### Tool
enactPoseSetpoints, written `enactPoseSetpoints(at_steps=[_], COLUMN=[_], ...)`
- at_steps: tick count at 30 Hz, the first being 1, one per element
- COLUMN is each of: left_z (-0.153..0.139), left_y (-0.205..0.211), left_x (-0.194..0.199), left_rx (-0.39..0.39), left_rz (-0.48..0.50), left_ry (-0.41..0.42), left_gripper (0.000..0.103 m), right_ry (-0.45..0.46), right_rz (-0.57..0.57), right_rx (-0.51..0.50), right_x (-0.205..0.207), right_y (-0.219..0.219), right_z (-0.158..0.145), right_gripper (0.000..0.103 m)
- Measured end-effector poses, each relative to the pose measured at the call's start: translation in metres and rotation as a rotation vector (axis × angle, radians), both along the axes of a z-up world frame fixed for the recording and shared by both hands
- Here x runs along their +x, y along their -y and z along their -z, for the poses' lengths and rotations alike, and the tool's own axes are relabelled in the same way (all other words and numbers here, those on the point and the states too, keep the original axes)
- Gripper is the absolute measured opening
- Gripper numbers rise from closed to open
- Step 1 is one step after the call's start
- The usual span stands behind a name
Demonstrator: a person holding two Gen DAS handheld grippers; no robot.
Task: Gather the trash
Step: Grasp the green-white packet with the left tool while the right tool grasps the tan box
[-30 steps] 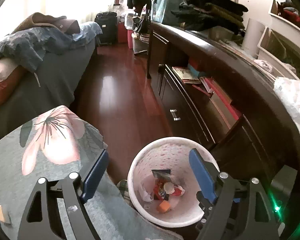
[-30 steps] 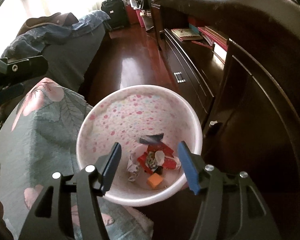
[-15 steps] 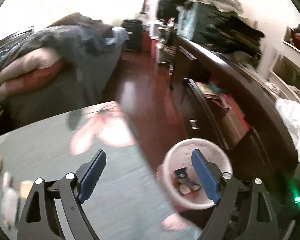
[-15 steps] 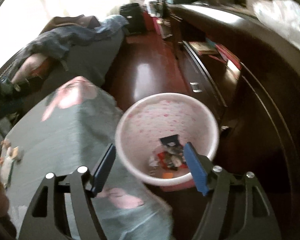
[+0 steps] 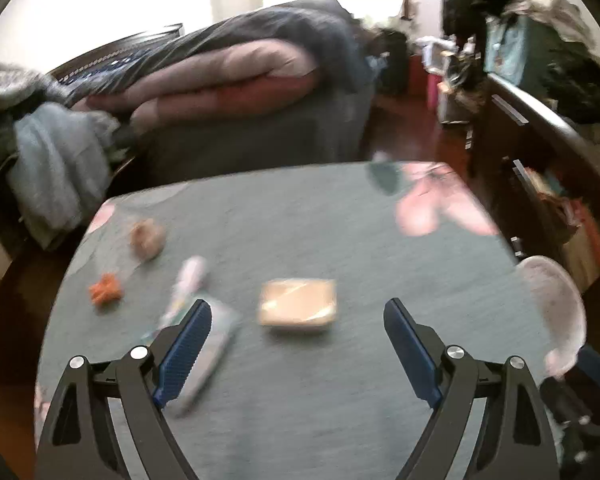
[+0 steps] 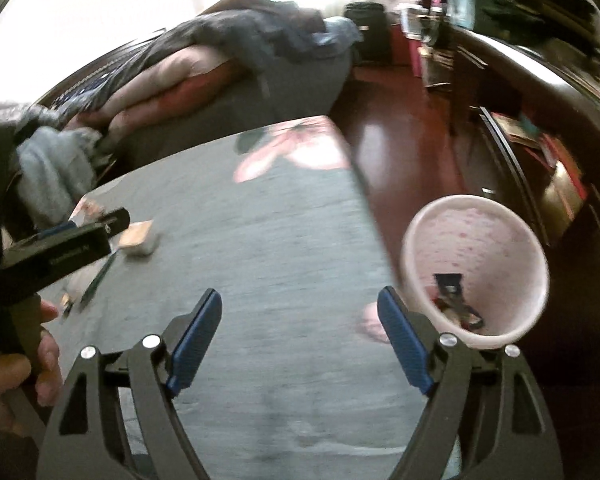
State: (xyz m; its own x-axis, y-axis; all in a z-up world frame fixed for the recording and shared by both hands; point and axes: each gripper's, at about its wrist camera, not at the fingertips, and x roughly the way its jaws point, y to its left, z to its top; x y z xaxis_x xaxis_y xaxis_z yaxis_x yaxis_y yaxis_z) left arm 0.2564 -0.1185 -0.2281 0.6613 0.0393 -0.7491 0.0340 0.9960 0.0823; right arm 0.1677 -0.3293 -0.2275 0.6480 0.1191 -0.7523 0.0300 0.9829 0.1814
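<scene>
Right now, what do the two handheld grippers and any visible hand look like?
Both the left gripper and the right gripper have black angular frames, silver screw heads and ribbed blue finger pads. A bare hand, no sleeve visible, grips the left gripper's black body.

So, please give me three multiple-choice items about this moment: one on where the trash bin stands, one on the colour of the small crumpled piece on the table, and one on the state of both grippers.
1. Where is the pink bin?
A. on the table
B. on the floor beside the table's right edge
C. on the bed

2. What colour is the small crumpled piece?
A. orange
B. blue
C. black

3. How are the left gripper and right gripper?
A. both shut
B. both open and empty
C. one holds the tan packet

Answers: 1 B, the bin sits below the tabletop; 2 A, it shows orange; 3 B, fingers are spread with nothing between.
</scene>
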Motion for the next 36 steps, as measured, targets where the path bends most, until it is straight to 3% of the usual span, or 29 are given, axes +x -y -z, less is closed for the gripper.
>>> enactPoseSetpoints(at_steps=[9,14,15,19,20,28,29,31,36], left_z=[0.036,0.049,0.050,0.049,0.049,0.029,0.025,0.019,0.009], left_y=[-0.057,-0.065,-0.065,-0.065,-0.067,-0.115,-0.124,-0.135,-0.162], left_x=[0.001,0.006,0.005,0.004,0.005,-0.005,-0.008,-0.011,-0.018], left_rx=[0.070,0.083,0.085,0.111,0.100,-0.149,-0.173,-0.193,-0.227], left_rz=[-0.090,-0.078,-0.075,-0.069,-0.067,-0.077,-0.090,-0.106,-0.140], left_ry=[-0.059,-0.087,-0.079,-0.046,-0.046,-0.012,0.000,0.013,0.043], left_gripper=[0.087,0.065,0.065,0.038,0.032,0.027,0.023,0.011,0.011], right_ry=[-0.001,-0.010,-0.013,-0.019,-0.019,-0.032,-0.038,-0.044,-0.061], right_rz=[-0.106,-0.125,-0.126,-0.126,-0.126,-0.143,-0.149,-0.159,-0.159], right_rx=[-0.024,-0.039,-0.041,-0.038,-0.036,-0.020,-0.021,-0.019,-0.037], right_x=[0.013,0.022,0.024,0.034,0.037,0.071,0.076,0.087,0.107], right_y=[-0.061,-0.080,-0.083,-0.093,-0.094,-0.128,-0.133,-0.147,-0.174], right_z=[-0.006,-0.004,-0.003,-0.002,-0.003,0.006,0.008,0.013,0.026], right_gripper=[0.081,0.081,0.081,0.081,0.081,0.081,0.081,0.081,0.081])
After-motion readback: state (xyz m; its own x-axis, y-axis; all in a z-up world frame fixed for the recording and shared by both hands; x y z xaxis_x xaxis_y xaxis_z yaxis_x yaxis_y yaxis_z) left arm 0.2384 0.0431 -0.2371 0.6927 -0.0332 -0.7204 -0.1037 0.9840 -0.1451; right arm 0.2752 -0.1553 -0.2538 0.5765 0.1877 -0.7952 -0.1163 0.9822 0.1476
